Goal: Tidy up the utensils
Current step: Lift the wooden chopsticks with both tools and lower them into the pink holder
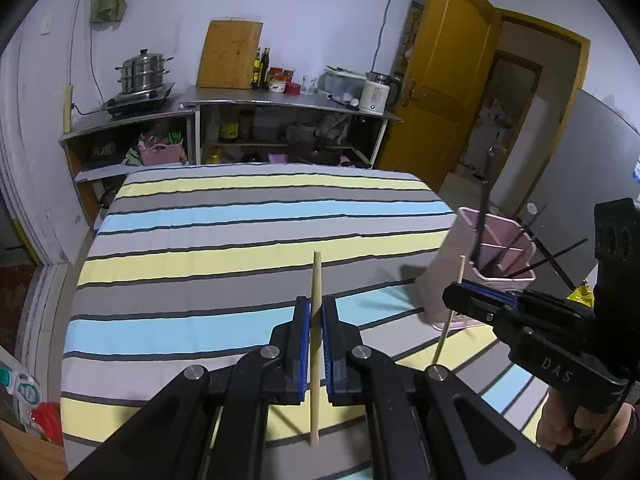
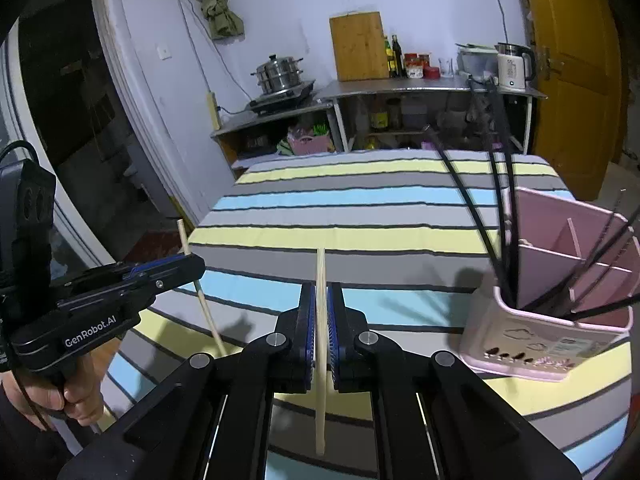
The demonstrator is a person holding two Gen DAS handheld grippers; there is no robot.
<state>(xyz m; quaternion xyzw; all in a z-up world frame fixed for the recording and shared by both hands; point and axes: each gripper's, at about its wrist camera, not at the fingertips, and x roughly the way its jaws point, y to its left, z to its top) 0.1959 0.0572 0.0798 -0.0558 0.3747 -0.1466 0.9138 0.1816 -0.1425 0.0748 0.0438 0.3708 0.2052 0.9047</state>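
While both fingers clench one pale wooden chopstick [image 1: 316,344] each, ours may snag black chopsticks [image 2: 496,200] beyond right gripper [image 2: 321,312].

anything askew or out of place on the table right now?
Only the black chopsticks in the pink utensil holder: they splay out at steep, crossing angles over its dividers rather than standing together. Nothing spilled or damaged. Each gripper is shut on one wooden chopstick, held roughly upright.

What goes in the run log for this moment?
left gripper: shut on chopstick | right gripper: shut on chopstick | pink holder: on striped cloth, black chopsticks inside
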